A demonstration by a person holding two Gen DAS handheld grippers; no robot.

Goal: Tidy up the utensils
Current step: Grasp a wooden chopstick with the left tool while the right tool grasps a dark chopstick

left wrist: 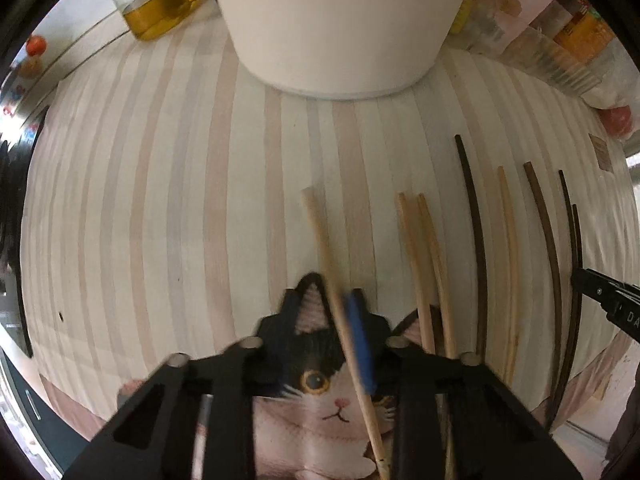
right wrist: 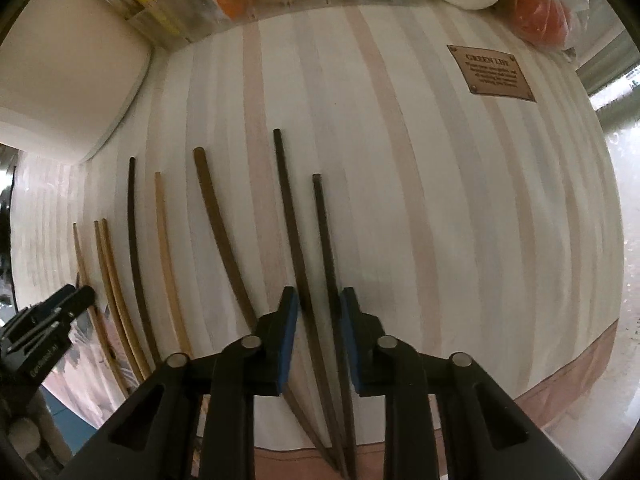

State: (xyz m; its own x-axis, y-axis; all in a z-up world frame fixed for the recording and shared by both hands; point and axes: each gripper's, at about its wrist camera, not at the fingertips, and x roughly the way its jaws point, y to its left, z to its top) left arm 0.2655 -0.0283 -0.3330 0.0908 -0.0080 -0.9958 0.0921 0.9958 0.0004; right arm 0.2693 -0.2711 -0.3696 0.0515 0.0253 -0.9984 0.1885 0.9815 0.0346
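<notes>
The left gripper (left wrist: 340, 320) points down at the striped surface (left wrist: 180, 200) with its fingers closed on one pale chopstick (left wrist: 320, 240), the leftmost of a row that lies side by side across the surface. The right gripper (right wrist: 319, 320) has its fingers closed in around two dark chopsticks (right wrist: 296, 216) at the right end of the row; a narrow gap shows beside the blue pads (right wrist: 290, 344), so whether they already press the pair I cannot tell. To do this step well, each stick should be pinched near its middle so it hangs level when raised, and the right fingers should catch both dark sticks together, not just one. Lifting straight up would keep the neighbours from being dragged. The left wrist view alone shows a cat-face cloth (left wrist: 320, 392) under the fingers, a large white container (left wrist: 340, 20) at the far edge, likely where the sticks go, and a glass jug (left wrist: 156, 8) of yellow liquid. The right wrist view alone shows a brown label (right wrist: 490, 72) on the surface and red fruit (right wrist: 540, 16) in a bag at the far right.
</notes>
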